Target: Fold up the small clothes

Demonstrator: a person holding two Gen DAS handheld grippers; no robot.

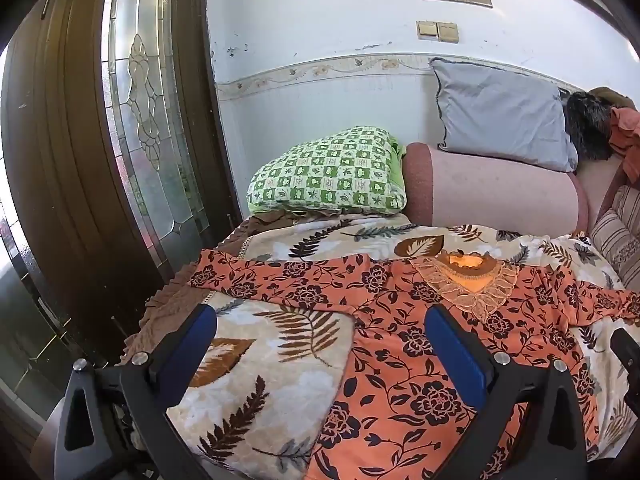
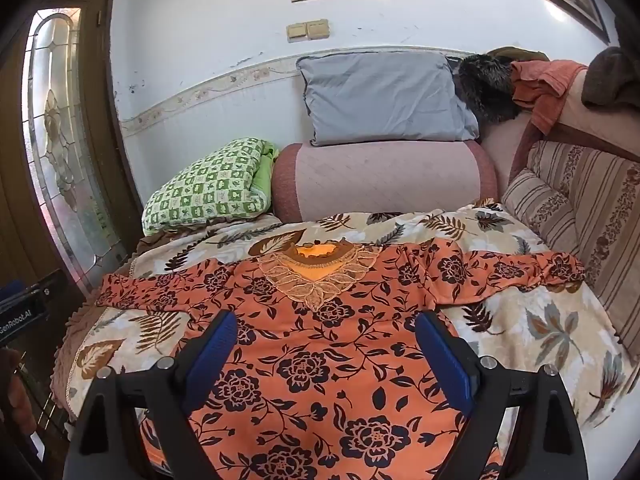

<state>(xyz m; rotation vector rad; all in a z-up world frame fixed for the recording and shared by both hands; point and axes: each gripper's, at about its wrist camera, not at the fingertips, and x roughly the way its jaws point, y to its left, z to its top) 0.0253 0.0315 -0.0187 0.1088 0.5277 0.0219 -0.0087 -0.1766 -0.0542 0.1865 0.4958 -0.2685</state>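
An orange top with black flowers (image 1: 400, 344) (image 2: 320, 344) lies spread flat on a leaf-patterned blanket (image 1: 264, 360) (image 2: 532, 324), sleeves out to both sides and its lace collar (image 2: 316, 276) toward the far end. My left gripper (image 1: 320, 320) hovers open over the top's left edge, one blue pad above the blanket, the other above the cloth. Over the middle of the top my right gripper (image 2: 326, 322) stands open. Neither holds anything. In the right wrist view the left gripper's body (image 2: 22, 312) shows at the left edge.
A green checked pillow (image 1: 332, 172) (image 2: 208, 188), a pink bolster (image 1: 496, 196) (image 2: 384, 176) and a grey pillow (image 1: 500, 112) (image 2: 384, 96) lie at the far end against the wall. A striped cushion (image 2: 580, 208) lines the right side. A wooden door with glass (image 1: 100, 128) stands at left.
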